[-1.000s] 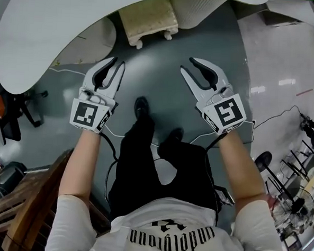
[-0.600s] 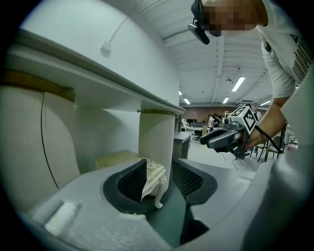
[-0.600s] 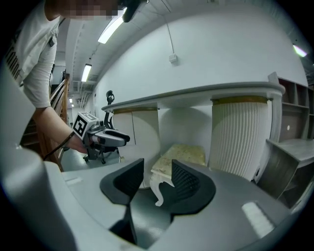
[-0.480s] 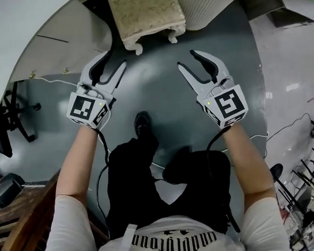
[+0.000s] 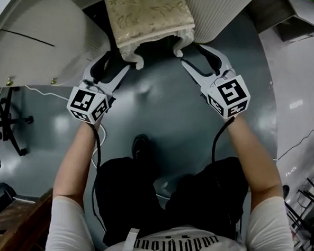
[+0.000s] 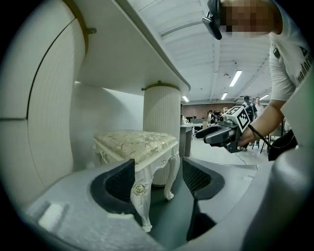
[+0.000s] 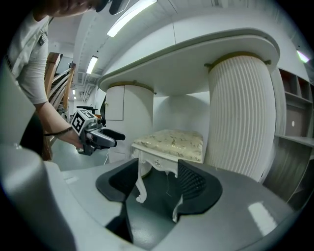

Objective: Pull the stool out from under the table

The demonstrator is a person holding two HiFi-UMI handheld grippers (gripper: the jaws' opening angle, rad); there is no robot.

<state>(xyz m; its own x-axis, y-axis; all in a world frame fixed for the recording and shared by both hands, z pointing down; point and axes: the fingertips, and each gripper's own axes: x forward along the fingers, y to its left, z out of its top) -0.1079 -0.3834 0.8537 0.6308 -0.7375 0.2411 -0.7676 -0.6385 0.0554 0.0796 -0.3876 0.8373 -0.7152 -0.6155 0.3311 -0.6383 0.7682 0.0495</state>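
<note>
Head view, looking down. Stool at 12 o'clock, tucked under the table between two fluted columns, near edge of the cushion toward the person. Seat cropped at the top, so long axis uncertain; seemingly 12 to 6.

Left gripper at 11 o'clock and right gripper at 1 o'clock, flanking that near edge, each aimed at a front corner. About equally near, neither hand leading. Both pairs of jaws spread, having just been opening.

In the left gripper view, left leg standing in the gap, close by the 9 o'clock pad but not visibly pinched. In the right gripper view, both front legs framed in the gap, right leg beside the 3 o'clock pad, no pad pressing. Nothing gripped yet.

Judged next: close on a leg apiece, then draw straight toward 6 o'clock, clear of the columns.

Compared with a second ago: grippers then well short of the stool, over bare floor, jaws narrower. Now lowered to leg level, stool far larger at the top of the view.
</note>
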